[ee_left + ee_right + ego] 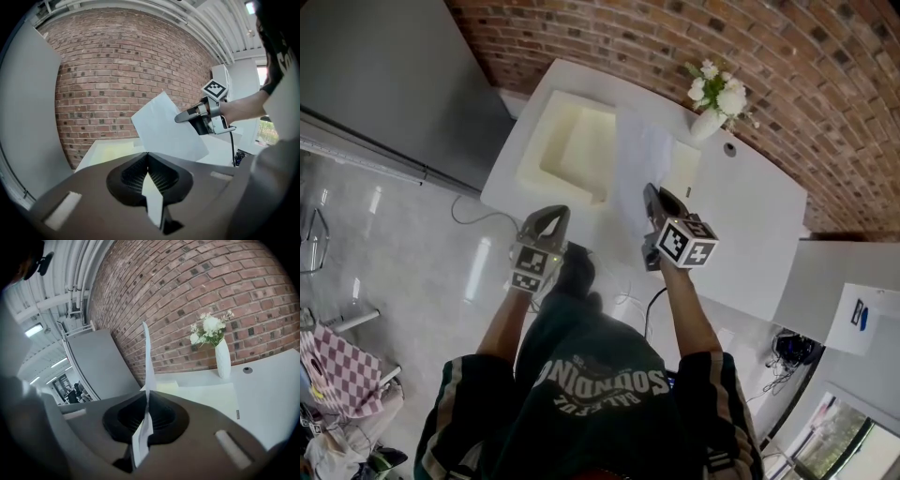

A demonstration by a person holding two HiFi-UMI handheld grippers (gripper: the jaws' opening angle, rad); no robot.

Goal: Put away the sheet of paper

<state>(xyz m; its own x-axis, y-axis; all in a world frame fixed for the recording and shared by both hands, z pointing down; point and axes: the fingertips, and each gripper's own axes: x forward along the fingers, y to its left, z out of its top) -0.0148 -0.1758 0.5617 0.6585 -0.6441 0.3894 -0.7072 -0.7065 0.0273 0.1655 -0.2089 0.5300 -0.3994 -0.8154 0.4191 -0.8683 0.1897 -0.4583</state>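
Right gripper view, fingers (164, 414): pressed together on the lower edge of the sheet of paper (166, 131), which rises edge-on from the right gripper (146, 392).
Sheet, place: in the air over the near edge of the tabletop (750, 216), clear of everything on it.
Sheet, handling: judged very light, thin and limp; easy to crease, and quick to flap or fold over if swung fast. A smooth surface could slide out of a slack pinch.
Sheet, where to hold: near an edge, as now; a second hold on the opposite edge would probably steady it.
Left gripper (147, 157): fingers closed tip to tip with nothing seen held, just left of the sheet and free to help.
Tray (534, 155): shallow, cream, looks empty, on the left part of the tabletop; a likely home for the sheet, though that is a guess.
Cream pad (684, 169): lies flat beyond the sheet, right of the tray.
Vase of flowers (710, 122): upright at the far edge, near the pad; a wide sweep could tip it.
Brick wall (806, 75): bounds the far side.
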